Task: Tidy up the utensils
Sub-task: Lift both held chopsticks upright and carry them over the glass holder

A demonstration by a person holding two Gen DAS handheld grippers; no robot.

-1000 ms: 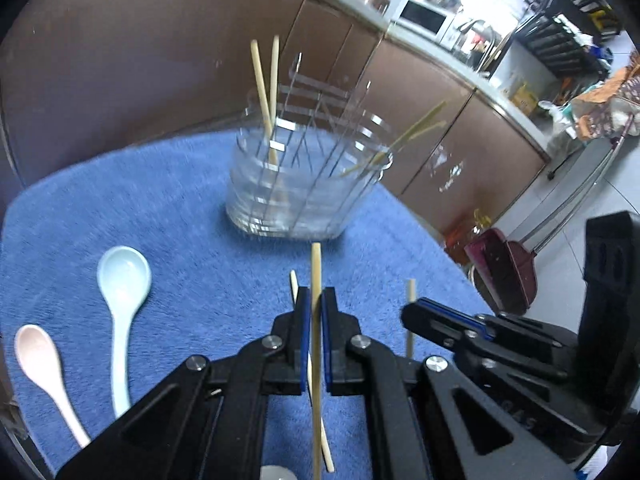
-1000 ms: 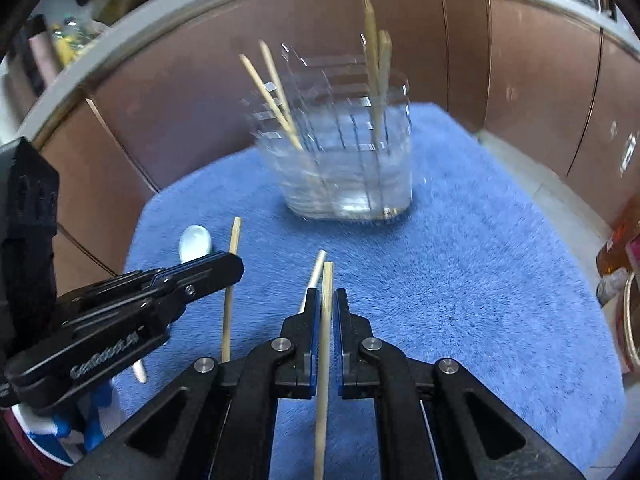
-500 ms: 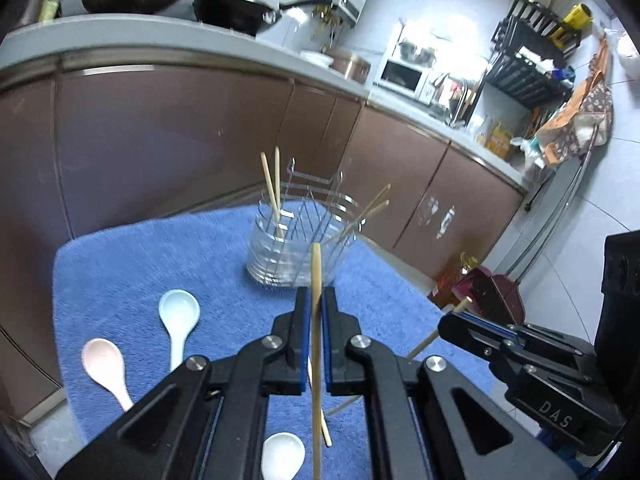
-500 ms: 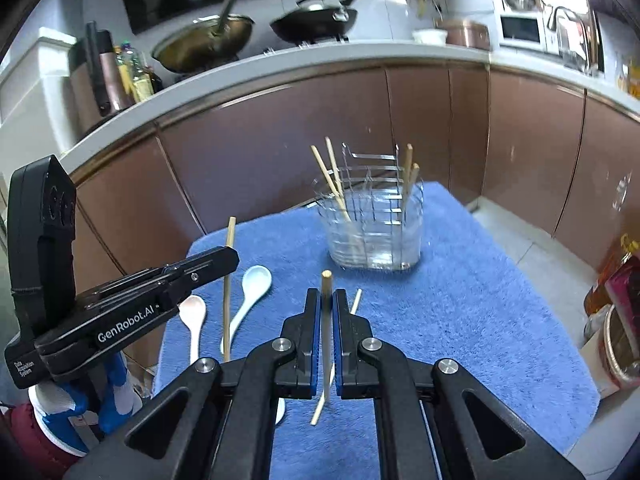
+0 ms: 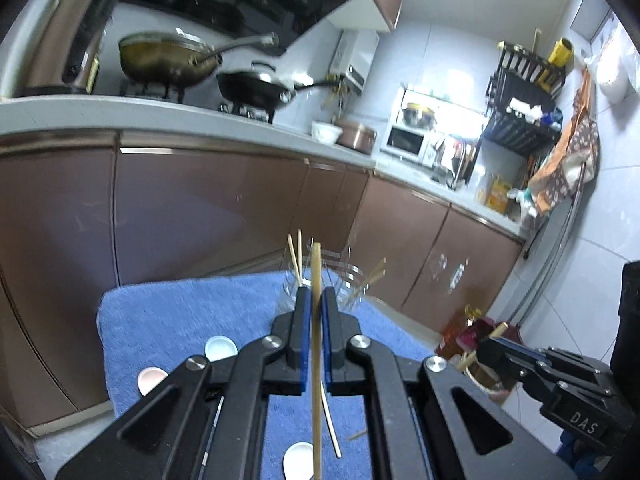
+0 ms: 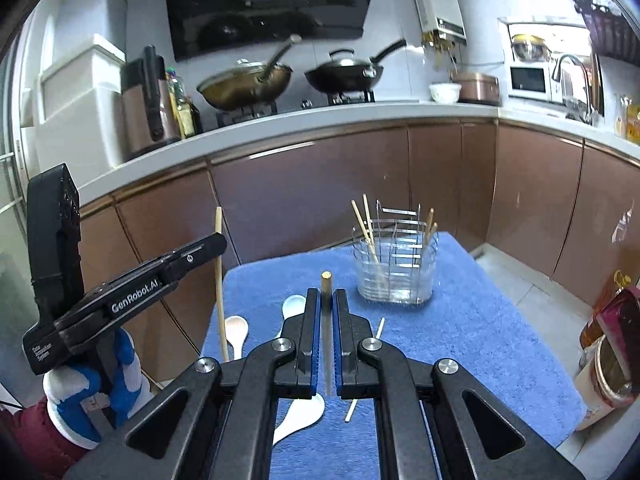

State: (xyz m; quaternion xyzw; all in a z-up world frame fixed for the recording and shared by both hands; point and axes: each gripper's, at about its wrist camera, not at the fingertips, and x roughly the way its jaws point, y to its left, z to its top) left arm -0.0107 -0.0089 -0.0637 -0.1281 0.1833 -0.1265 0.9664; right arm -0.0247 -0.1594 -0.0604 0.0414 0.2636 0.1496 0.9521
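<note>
Now both tools have risen well above and away from the holder (image 6: 394,268); the left tool (image 5: 316,312) and right tool (image 6: 327,312) each pinch one chopstick, so carry both into it.

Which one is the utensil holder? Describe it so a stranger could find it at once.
Start at the blue towel spread over the small table before the brown cabinets. At the towel's far end stands the utensil holder, a clear tub ringed with wire dividers. It is the only upright container there, with chopsticks leaning inside, while the spoons lie flat on the towel.
</note>
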